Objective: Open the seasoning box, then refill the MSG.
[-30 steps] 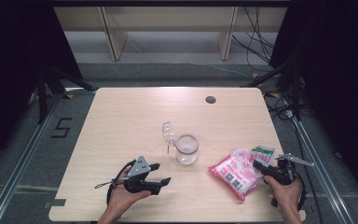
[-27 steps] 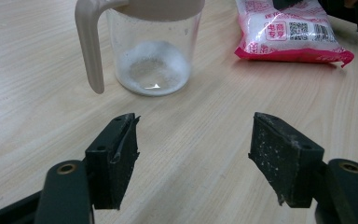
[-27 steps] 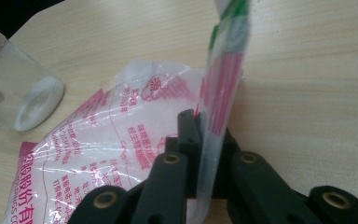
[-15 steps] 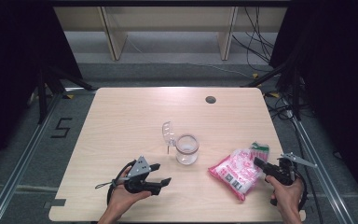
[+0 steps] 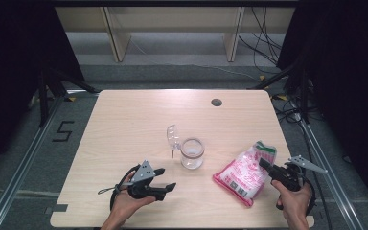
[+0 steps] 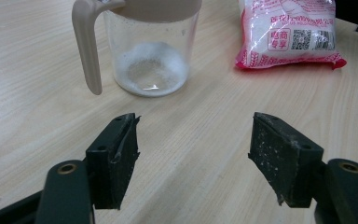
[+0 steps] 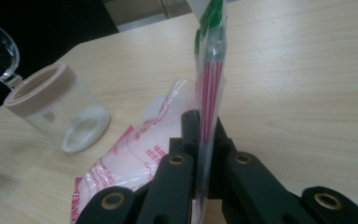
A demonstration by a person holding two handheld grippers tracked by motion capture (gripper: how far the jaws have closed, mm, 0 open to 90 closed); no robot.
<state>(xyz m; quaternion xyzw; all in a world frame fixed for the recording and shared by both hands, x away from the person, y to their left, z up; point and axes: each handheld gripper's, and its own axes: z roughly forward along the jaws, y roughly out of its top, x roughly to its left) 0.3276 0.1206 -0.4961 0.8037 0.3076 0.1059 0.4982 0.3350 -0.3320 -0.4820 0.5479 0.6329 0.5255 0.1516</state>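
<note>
High view: right gripper point(image 5: 267, 166) clamps the upper edge of the pink-and-white bag point(image 5: 243, 173), which lies on the table point(image 5: 124, 120) at the right front, just right of the clear jar point(image 5: 192, 153). Jar lid is flipped open; white powder covers the jar bottom. Left gripper point(image 5: 166, 178) rests at the left front, jaws spread wide and empty, pointing toward the jar.
</note>
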